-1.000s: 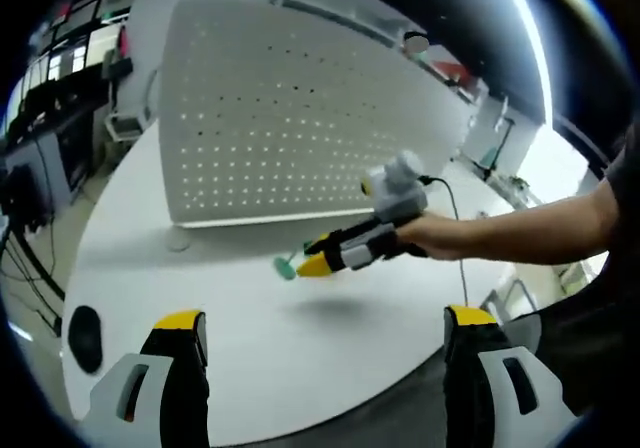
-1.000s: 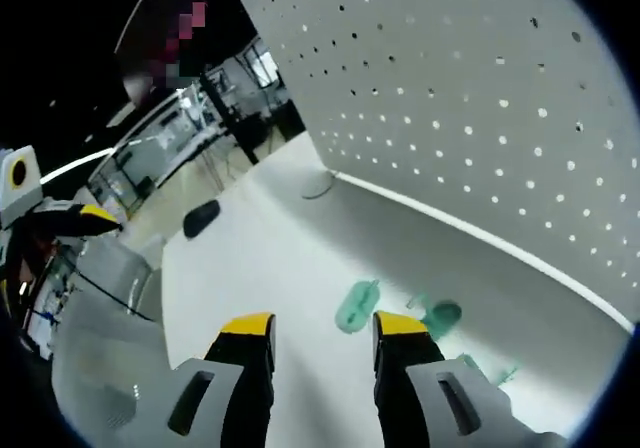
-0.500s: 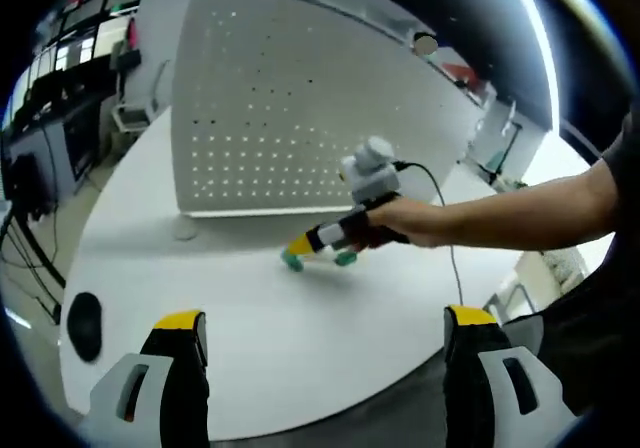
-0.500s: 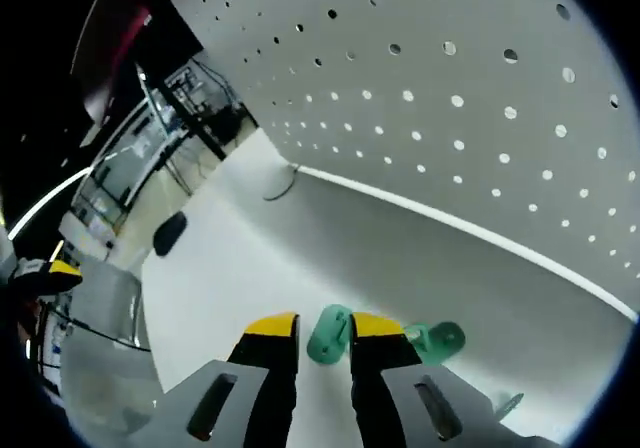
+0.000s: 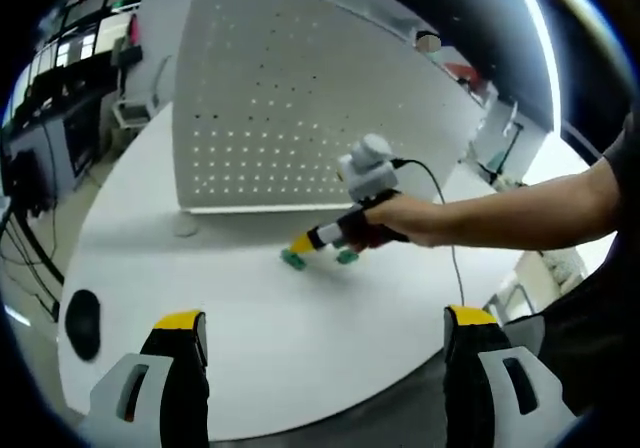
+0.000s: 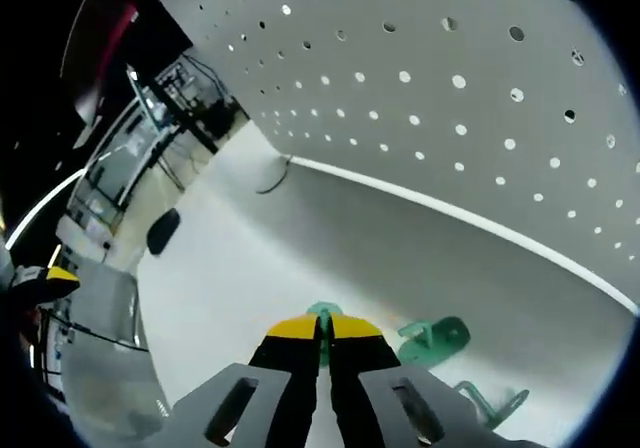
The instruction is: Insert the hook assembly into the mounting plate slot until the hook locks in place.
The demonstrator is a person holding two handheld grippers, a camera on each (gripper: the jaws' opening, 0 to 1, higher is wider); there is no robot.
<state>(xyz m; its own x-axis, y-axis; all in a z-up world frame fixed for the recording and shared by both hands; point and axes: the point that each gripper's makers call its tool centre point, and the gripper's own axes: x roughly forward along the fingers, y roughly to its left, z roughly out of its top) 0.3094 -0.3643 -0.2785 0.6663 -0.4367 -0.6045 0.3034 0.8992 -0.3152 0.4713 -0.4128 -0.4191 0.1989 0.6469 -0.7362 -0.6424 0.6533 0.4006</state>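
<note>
Hooks number three on the white table [image 5: 250, 338], all green plastic. In the right gripper view we count one hook [image 6: 321, 313] pinched between the right gripper's [image 6: 322, 328] yellow-tipped fingers, which are pressed nearly together on it, a second hook [image 6: 432, 339] lying just beside at 3 o'clock, and a third [image 6: 492, 405] at 4 o'clock near the edge of the view. In the left gripper view we see two of them, one [image 5: 293, 259] at the tip of the right gripper [image 5: 303, 244] and one [image 5: 346, 257] under a person's hand [image 5: 400, 220].

One pegboard [image 5: 290, 108] stands upright on the table at 12 o'clock from the hooks, white, dotted with rows of small holes; the hooks lie on the table in front of it, apart from it.

Our left gripper [image 5: 325, 333] has its two fingers spread wide, with nothing between them, hanging over the table's near edge.

One dark oval thing [image 5: 82, 325] lies on the table at 9 o'clock, well apart from the hooks.
</note>
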